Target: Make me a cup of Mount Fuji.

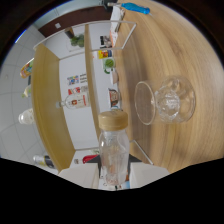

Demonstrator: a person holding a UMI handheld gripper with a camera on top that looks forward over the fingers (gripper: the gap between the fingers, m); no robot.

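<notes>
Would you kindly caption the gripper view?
Claw gripping a clear cork-capped bottle beside a stemmed glass on the wooden counter.

Tongs hidden; shelf bottles (pixel 77 102) too blurred to identify.

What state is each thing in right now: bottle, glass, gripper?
Clear bottle: between the fingers, wooden cap on; appears empty.
Stemmed glass: on the wooden counter beyond the fingers, appears empty.
Blue-handled tool: resting on the counter, far beyond the glass.
Gripper: fingers around the bottle's lower part.
</notes>
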